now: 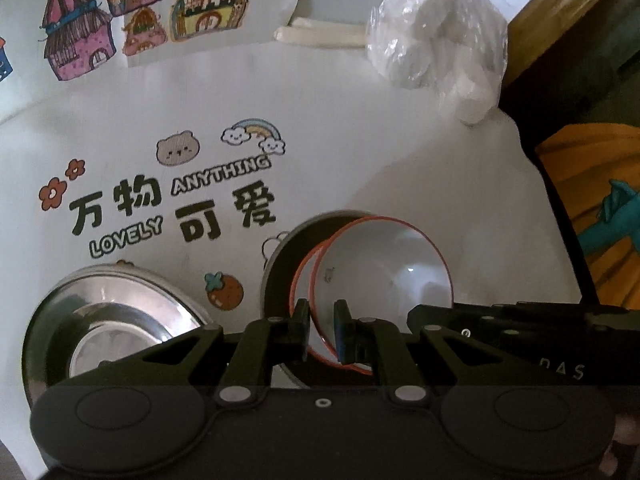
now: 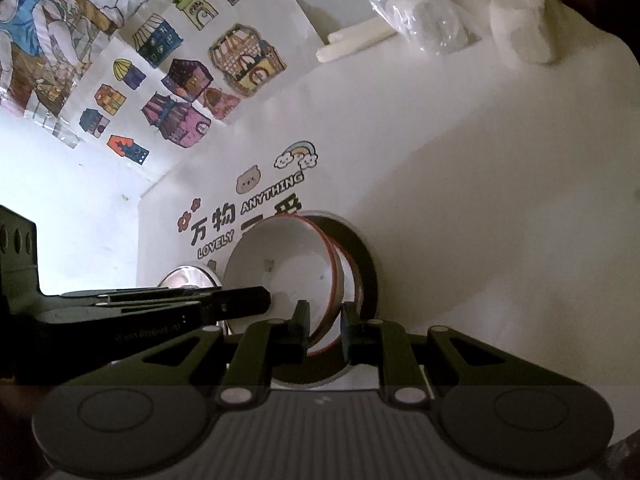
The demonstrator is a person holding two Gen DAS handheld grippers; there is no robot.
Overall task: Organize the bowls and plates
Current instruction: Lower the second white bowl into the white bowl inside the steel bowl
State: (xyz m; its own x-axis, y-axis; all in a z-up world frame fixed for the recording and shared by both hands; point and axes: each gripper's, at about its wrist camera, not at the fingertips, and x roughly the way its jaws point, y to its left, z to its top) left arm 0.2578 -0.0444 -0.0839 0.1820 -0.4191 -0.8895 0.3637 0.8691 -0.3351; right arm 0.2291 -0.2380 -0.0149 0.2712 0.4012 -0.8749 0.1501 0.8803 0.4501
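Above a white table [image 1: 360, 152] printed with cartoon stickers, a white bowl with a red rim [image 1: 384, 268] was held tilted on edge by two hand-held claws at once. The left claw [image 1: 322, 332] was seen clamped on the bowl's near rim, one pad inside the wall and one outside, and the right claw [image 2: 324, 330] was closed in the same way on the opposite side of that rim. A second red rim was visible just behind the first, so two nested bowls may have been gripped together; this could not be settled from either view.

Directly behind the bowl, a steel dish [image 1: 280, 264] with a dark hollow was seen, and the bowl appeared poised over or partly within it. A second steel dish [image 1: 112, 320], shiny and shallow, lay on the table beside it, towards the left claw's side.

The main risk was judged to be a slip: a smooth glazed rim pinched by narrow pads at a steep tilt could swing or drop if either claw eased off first or the two hands moved unevenly. A hard landing against the steel dish could chip the rim, and an inner bowl, if present, could slide free. A bag of white items in clear plastic [image 1: 436, 52] and a pale stick [image 1: 320, 36] lay well apart at the table's far edge, clear of the work.
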